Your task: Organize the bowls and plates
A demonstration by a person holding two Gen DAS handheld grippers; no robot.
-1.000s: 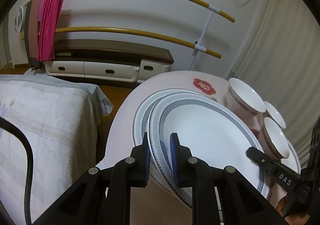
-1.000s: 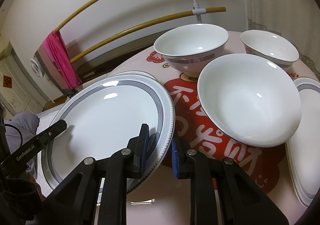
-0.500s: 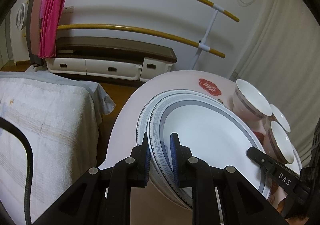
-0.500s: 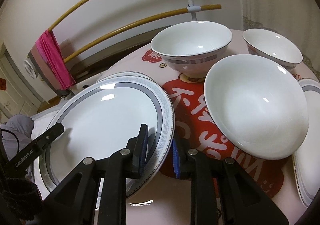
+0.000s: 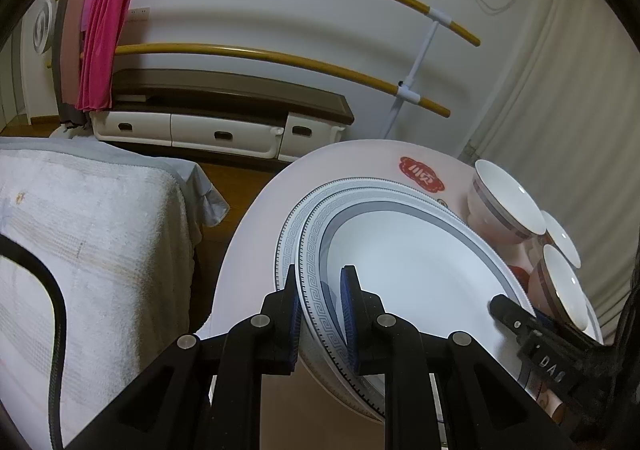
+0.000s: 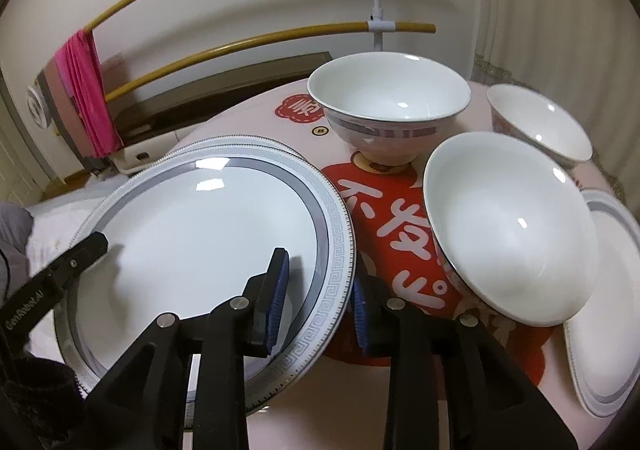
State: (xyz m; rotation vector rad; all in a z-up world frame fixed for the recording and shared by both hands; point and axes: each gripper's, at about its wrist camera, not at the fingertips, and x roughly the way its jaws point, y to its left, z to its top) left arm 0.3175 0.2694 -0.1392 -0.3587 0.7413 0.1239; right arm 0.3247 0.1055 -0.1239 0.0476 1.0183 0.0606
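Left gripper point(image 5: 319, 304) clamped on near rim of top plate point(image 6: 192, 250), which sits on a second plate point(image 5: 289, 228) at table's point(image 5: 256, 234) left side; right gripper point(image 6: 318, 298) straddles the opposite rim, jaws just been opening, pads clear of it; plates seem stacked. Right of them: three bowls point(image 6: 388, 110) loose, unstacked; another plate point(image 6: 600, 310) at far right not yet gathered.
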